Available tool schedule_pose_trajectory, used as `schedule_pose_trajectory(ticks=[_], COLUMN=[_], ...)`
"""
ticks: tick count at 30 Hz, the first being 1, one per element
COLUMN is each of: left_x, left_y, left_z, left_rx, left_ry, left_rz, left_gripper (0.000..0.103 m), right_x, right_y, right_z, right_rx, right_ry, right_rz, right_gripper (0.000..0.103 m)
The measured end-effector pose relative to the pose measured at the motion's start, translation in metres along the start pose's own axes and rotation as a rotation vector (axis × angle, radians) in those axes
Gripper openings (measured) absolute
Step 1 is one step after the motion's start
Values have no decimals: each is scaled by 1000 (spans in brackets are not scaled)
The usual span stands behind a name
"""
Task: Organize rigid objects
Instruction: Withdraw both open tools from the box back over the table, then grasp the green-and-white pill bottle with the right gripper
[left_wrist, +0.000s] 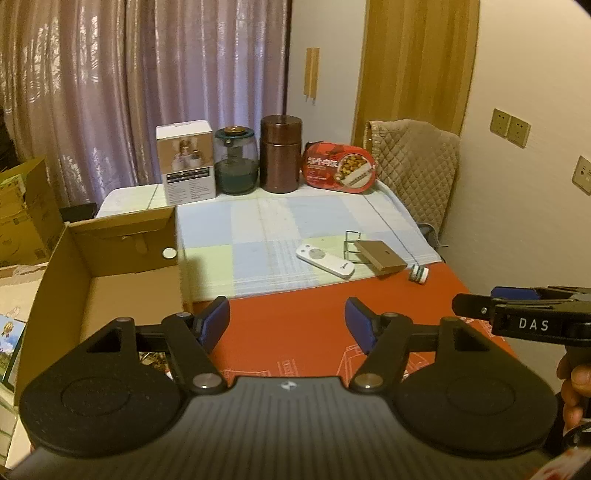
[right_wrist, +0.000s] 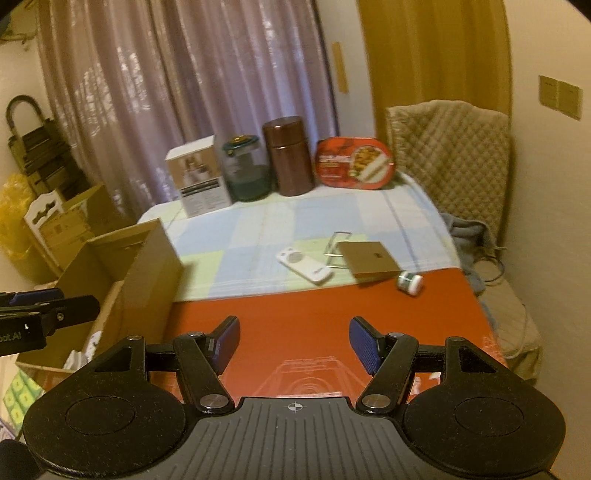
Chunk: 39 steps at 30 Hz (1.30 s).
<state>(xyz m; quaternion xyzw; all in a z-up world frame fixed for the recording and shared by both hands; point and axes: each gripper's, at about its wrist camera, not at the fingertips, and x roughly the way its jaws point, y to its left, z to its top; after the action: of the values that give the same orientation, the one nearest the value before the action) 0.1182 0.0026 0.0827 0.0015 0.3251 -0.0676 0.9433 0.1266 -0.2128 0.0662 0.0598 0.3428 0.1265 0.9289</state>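
A: Grippers first. What state are they in?

B: Both are spread with nothing between the pads. The left gripper (left_wrist: 287, 320) hovers over the red part of the table (left_wrist: 295, 314), just beside the open cardboard box (left_wrist: 110, 254). The right gripper (right_wrist: 293, 341) hovers over the same red surface, further right.

A: And the things to be organized?

B: Four small ones lie loose near the seam where the checked cloth (left_wrist: 258, 229) meets the red. There is a white remote (left_wrist: 325, 260), a wire stand (left_wrist: 352, 245), a flat brown box (left_wrist: 382, 254) lying on part of that stand, and a small white and green bottle (left_wrist: 419, 274) on its side on the red. All are well ahead of both grippers.

A: Along the far edge?

B: A white carton (left_wrist: 186, 162), a glass jar (left_wrist: 235, 160), a brown canister (left_wrist: 280, 153) and a red food tin (left_wrist: 340, 168) stand in a row. They look tidy already.

A: So which step is this?

B: I judge it an approach, with no object picked yet. The box seems the likely destination, though its floor is mostly hidden from view.

A: Next move?

B: Probably reaching forward to the remote or the bottle. The remote lies flat and slanted, so the jaws would need to line up across its narrow width. The bottle could roll when touched.
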Motion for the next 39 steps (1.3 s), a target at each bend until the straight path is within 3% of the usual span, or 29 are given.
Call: schedule_pose_trajectory(ticks=[14, 16, 18, 23, 31, 39], left_x=[33, 40, 48, 72, 123, 187], left_y=[-28, -32, -36, -43, -48, -45], left_z=[6, 5, 5, 4, 4, -3], left_rx=[9, 7, 10, 11, -10, -16], left_ry=[7, 6, 8, 22, 35, 69], left_rz=[-35, -44, -47, -41, -19, -2], left_gripper=[71, 74, 76, 76, 77, 77], right_x=[-4, 0, 2, 13, 51, 115], right_y=[-45, -51, -57, -72, -99, -115], right_z=[-1, -1, -3, -2, -1, 0], right_rx=[2, 2, 0, 6, 19, -26], right_ry=[-26, -25, -34, -32, -16, 1], right_rz=[-102, -114, -123, -135, -148, -128], right_gripper=[63, 65, 77, 81, 81, 81])
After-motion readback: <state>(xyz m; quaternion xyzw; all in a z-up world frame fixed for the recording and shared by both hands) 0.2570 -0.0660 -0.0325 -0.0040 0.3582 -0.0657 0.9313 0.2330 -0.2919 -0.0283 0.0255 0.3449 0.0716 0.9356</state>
